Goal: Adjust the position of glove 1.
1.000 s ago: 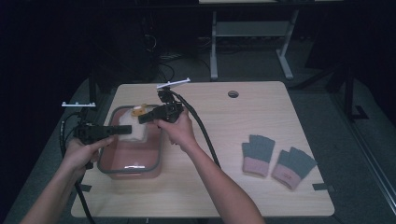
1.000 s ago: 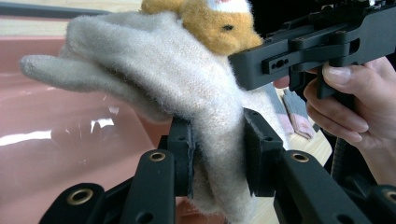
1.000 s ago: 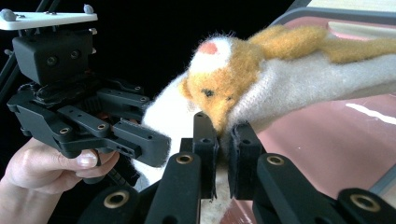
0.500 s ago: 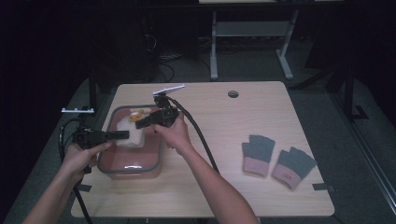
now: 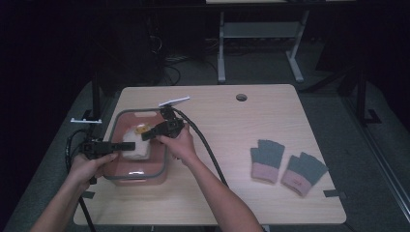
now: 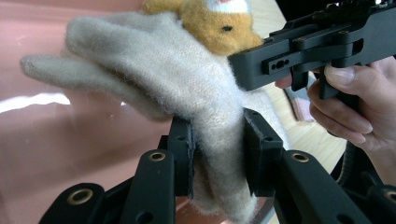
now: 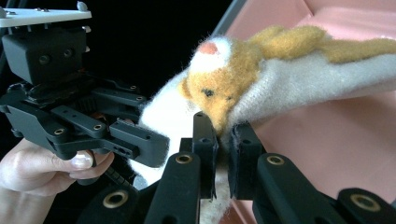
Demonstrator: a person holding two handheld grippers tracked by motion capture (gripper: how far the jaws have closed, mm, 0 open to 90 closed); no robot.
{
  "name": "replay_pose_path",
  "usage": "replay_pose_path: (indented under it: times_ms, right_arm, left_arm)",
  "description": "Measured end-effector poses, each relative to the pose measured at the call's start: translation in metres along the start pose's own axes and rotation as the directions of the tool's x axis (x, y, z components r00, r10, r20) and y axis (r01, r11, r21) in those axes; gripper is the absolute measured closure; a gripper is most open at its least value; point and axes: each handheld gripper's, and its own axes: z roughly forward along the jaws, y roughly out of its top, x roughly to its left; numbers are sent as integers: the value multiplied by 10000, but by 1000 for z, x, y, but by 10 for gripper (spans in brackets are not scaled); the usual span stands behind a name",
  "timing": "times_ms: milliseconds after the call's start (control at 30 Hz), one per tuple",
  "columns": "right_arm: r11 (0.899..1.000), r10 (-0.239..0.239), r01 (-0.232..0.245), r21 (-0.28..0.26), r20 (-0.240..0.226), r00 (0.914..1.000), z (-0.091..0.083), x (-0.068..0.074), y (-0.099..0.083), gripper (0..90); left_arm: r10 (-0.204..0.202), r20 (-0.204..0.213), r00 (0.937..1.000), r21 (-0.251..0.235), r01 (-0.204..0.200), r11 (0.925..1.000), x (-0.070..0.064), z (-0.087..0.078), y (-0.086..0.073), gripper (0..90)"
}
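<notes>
left gripper point(image 6: 217, 149): clamped on the cream glove point(image 6: 177, 84) | right gripper point(image 7: 219, 154): same glove pinched by its orange animal patch point(image 7: 224, 79) | glove held over the pink tub point(image 5: 140, 180)

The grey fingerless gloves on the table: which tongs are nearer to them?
Right. The right tongs sit at the pink bin, on the side toward the grey gloves; the left tongs grip the cream glove from the bin's far side.

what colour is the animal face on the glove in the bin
Orange-tan with a white muzzle and pink nose, on the cream glove; clearest in the right gripper view.
</notes>
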Motion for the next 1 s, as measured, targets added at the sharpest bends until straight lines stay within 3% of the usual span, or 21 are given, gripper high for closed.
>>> replay_pose_path:
  times_ms: [133,567,867,1000]
  right_arm:
    - [9999,86,-87,123,27,10000,4,-6,-3,831]
    - [9983,-115,70,581,779,9969,12,-9,-8,809]
    - [9964,-300,198,826,1246,9917,11,-8,-8,775]
    - [9958,-308,182,902,1409,9896,8,-7,-8,768]
  left_arm:
    - [-35,-63,10000,186,37,9998,4,4,-2,676]
    - [-277,-341,9990,479,293,9984,9,16,-11,677]
    - [-249,-922,9954,857,328,9958,11,22,-13,679]
    - [-287,-953,9950,1018,385,9941,12,26,-14,679]
